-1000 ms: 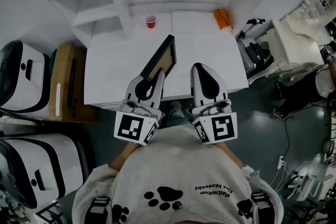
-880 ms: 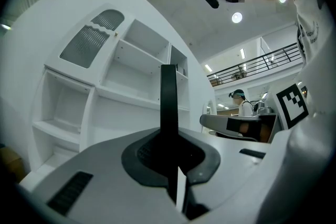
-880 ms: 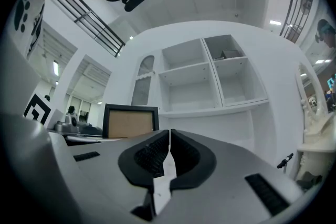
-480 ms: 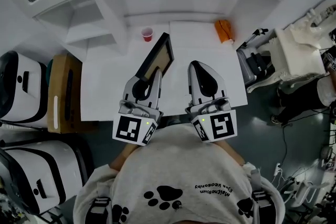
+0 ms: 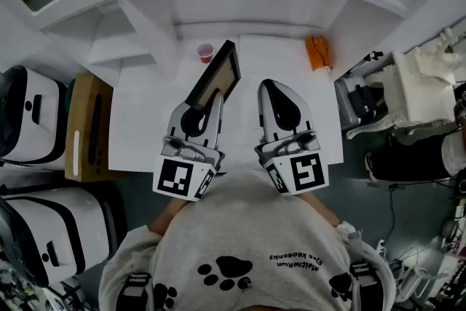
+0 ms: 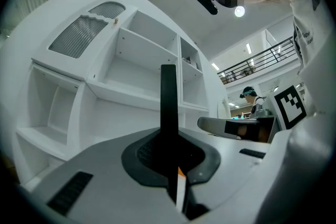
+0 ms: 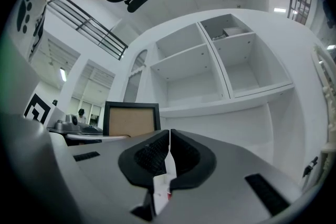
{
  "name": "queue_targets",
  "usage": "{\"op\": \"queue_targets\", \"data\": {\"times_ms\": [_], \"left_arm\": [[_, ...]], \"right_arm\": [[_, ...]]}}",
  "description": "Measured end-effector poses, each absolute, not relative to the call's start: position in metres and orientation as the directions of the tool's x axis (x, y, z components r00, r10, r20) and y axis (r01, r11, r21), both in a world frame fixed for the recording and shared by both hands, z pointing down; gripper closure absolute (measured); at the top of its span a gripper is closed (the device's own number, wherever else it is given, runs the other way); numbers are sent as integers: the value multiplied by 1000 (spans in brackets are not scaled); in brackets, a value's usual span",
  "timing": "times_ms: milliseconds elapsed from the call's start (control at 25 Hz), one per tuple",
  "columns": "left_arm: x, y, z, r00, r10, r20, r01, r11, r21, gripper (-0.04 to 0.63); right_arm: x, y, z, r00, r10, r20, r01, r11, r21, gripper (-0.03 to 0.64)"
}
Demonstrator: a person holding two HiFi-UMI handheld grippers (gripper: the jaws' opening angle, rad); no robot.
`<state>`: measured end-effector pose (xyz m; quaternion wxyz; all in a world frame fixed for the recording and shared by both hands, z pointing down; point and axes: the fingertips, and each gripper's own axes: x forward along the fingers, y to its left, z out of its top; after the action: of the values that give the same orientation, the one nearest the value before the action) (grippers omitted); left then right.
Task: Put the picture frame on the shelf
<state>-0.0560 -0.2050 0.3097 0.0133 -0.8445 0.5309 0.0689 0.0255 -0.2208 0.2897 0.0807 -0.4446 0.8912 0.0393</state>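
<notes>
The black picture frame point(image 5: 218, 76) with a brown back stands upright on edge over the white table point(image 5: 298, 105), and my left gripper point(image 5: 216, 100) is shut on its lower edge. In the left gripper view the frame point(image 6: 168, 107) rises edge-on between the closed jaws of the left gripper point(image 6: 169, 160). My right gripper point(image 5: 271, 87) hovers just to the right, shut with nothing in it. In the right gripper view the frame point(image 7: 131, 119) shows to the left of the right gripper point(image 7: 169, 152). The white shelf unit point(image 5: 218, 4) stands right ahead, its compartments point(image 7: 210, 71) bare.
A red cup point(image 5: 205, 52) stands at the back of the table, just left of the frame's top. An orange object point(image 5: 318, 52) lies at the back right corner. White machines point(image 5: 29, 113) and a cardboard box point(image 5: 87, 127) stand at the left, cluttered equipment point(image 5: 415, 98) at the right.
Both grippers have moved forward toward the shelf, the left one carrying the frame. The frame's top is now beside the red cup, and the shelf looks nearer.
</notes>
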Motion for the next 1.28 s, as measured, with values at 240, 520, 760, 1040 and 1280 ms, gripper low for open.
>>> {"op": "queue_targets", "data": {"times_ms": [240, 520, 760, 1040, 1280], "left_arm": [[-50, -223, 303, 402, -903, -150, -911, -411, 31, 569], [-50, -236, 292, 366, -917, -161, -929, -370, -8, 569], [-52, -242, 281, 361, -918, -167, -933, -358, -46, 569], [-54, -250, 259, 364, -909, -203, -932, -354, -83, 569], [-61, -259, 245, 373, -905, -203, -923, -339, -182, 569]], "right_arm": [[33, -238, 294, -620, -765, -174, -775, 632, -12, 580], [37, -258, 293, -643, -747, -167, -754, 656, -27, 580], [34, -268, 283, -653, -741, -158, -751, 660, 6, 580], [31, -271, 267, -633, -754, -174, -769, 638, 33, 581], [28, -276, 254, -613, -764, -202, -785, 619, 42, 581]]}}
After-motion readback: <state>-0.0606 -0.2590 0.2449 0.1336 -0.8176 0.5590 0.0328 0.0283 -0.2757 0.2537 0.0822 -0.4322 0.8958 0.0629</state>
